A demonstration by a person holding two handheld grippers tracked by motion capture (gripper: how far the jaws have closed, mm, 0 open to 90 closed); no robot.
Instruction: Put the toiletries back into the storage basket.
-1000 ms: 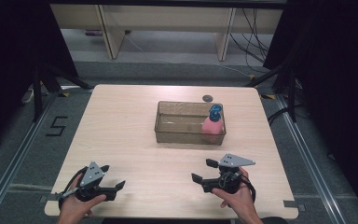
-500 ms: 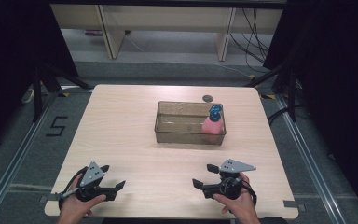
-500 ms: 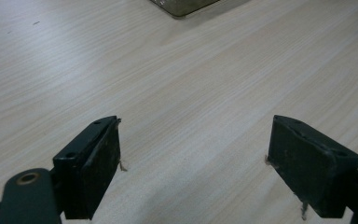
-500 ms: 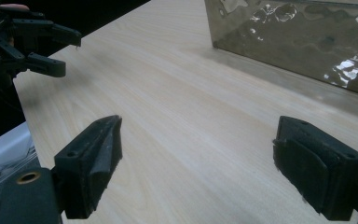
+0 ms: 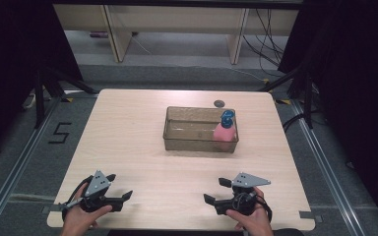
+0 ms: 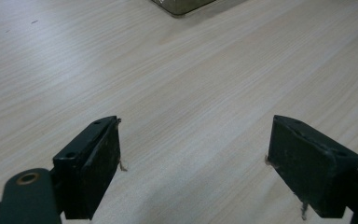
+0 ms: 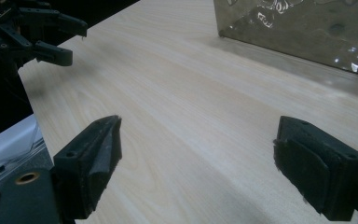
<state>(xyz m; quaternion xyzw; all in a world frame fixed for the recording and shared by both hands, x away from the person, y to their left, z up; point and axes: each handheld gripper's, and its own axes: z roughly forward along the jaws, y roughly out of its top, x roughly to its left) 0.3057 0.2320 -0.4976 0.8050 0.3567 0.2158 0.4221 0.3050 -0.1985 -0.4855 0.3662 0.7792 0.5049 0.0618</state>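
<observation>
Drawing back toward the worktop's (image 5: 128, 147) near edge, the right tool (image 5: 215, 191) – like the left tool (image 5: 120, 192) – gapes wide, empty; pink bottle (image 5: 224, 132) in the bin (image 5: 187, 143) untouched.

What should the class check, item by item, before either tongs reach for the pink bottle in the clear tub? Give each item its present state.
1. Left tongs open: ok, jaws wide apart with nothing between them.
2. Right tongs open: ok, jaws wide apart and empty.
3. Pink bottle with blue cap upright: ok, it stands at the right end of the clear tub.
4. Path from tongs to tub free: ok, bare wooden table lies between.
5. Tub holds water: cannot tell; the walls glint, but no level shows.
6. Small dark round thing behind the tub out of the way: ok, it lies apart from the tub.
</observation>
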